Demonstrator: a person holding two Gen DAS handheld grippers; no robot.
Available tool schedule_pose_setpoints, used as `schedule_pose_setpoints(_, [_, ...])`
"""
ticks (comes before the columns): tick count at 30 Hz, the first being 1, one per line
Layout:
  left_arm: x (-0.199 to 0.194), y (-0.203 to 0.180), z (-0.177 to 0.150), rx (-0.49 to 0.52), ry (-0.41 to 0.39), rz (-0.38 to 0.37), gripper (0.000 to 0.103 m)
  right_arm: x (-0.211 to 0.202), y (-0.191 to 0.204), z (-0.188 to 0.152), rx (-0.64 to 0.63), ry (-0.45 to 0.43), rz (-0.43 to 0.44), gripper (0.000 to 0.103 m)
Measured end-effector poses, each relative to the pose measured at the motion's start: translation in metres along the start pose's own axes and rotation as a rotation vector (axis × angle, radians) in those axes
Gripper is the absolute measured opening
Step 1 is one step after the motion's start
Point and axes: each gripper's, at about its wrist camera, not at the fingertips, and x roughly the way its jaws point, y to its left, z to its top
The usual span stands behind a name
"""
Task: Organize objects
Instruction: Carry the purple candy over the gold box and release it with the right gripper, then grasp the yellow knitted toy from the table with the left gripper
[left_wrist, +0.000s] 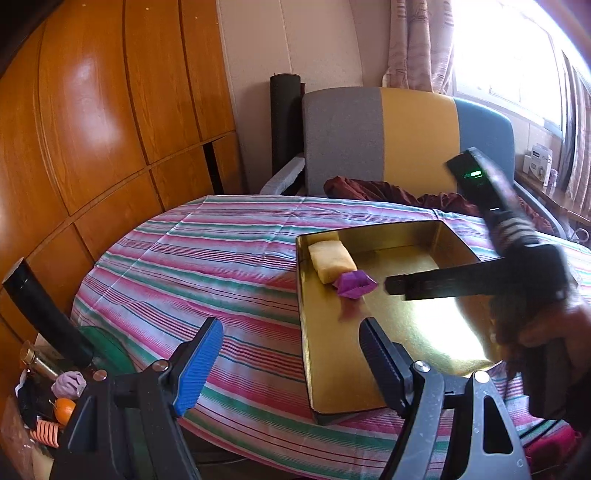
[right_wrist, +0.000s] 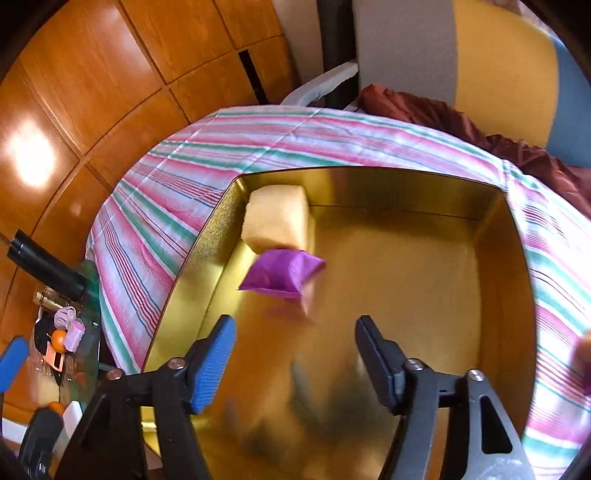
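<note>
A gold metal tin (left_wrist: 306, 332) (right_wrist: 192, 280) lies open on the striped tablecloth. Inside, at its far left corner, lies a yellow sponge (left_wrist: 330, 260) (right_wrist: 279, 218). A purple packet (left_wrist: 354, 283) (right_wrist: 282, 273) lies just in front of the sponge, against it. My right gripper (right_wrist: 295, 332) is open and empty above the tin, the packet just beyond its fingertips. In the left wrist view the right gripper (left_wrist: 391, 286) reaches in from the right over the tin. My left gripper (left_wrist: 291, 332) is open and empty at the tin's near left rim.
The striped tablecloth (left_wrist: 203, 258) covers a round table. A grey, yellow and blue armchair (left_wrist: 406, 140) with a maroon cloth (left_wrist: 388, 190) stands behind it. A low side table at the left (right_wrist: 62, 332) holds an orange, bottles and small items. Wooden panels line the left wall.
</note>
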Motion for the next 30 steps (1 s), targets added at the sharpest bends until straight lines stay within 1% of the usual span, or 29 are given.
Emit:
schedule_pose_setpoints(2, [0.0, -0.001, 0.0, 0.0, 0.003, -0.02, 0.077, -0.016, -0.01, -0.007, 0.014, -0.018, -0.01, 0.079])
schedule_pose_setpoints(6, [0.005, -0.007, -0.001, -0.009, 0.034, -0.113, 0.077, -0.052, -0.035, -0.027, 0.053, -0.058, -0.034, 0.088])
schedule_pose_setpoints(10, [0.014, -0.023, -0.001, -0.015, 0.082, -0.196, 0.077, -0.087, -0.073, -0.054, 0.137, -0.078, -0.067, 0.089])
schedule_pose_setpoints(13, [0.019, -0.039, 0.001, 0.003, 0.111, -0.266, 0.072, -0.117, -0.105, -0.076, 0.21, -0.103, -0.103, 0.089])
schedule_pose_setpoints(16, [0.019, -0.063, 0.005, 0.055, 0.115, -0.327, 0.071, -0.154, -0.141, -0.098, 0.282, -0.147, -0.163, 0.089])
schedule_pose_setpoints(19, [0.018, -0.092, 0.011, 0.108, 0.114, -0.422, 0.07, -0.195, -0.18, -0.12, 0.371, -0.201, -0.231, 0.09])
schedule_pose_setpoints(22, [0.015, -0.125, 0.015, 0.18, 0.113, -0.515, 0.07, -0.238, -0.22, -0.145, 0.48, -0.265, -0.311, 0.092])
schedule_pose_setpoints(24, [0.014, -0.151, 0.015, 0.234, 0.117, -0.574, 0.07, -0.265, -0.247, -0.164, 0.561, -0.302, -0.363, 0.097])
schedule_pose_setpoints(26, [0.014, -0.178, 0.014, 0.291, 0.127, -0.627, 0.07, -0.285, -0.271, -0.182, 0.638, -0.326, -0.41, 0.098])
schedule_pose_setpoints(30, [0.009, -0.236, 0.008, 0.4, 0.139, -0.748, 0.068, -0.31, -0.311, -0.214, 0.763, -0.372, -0.463, 0.098])
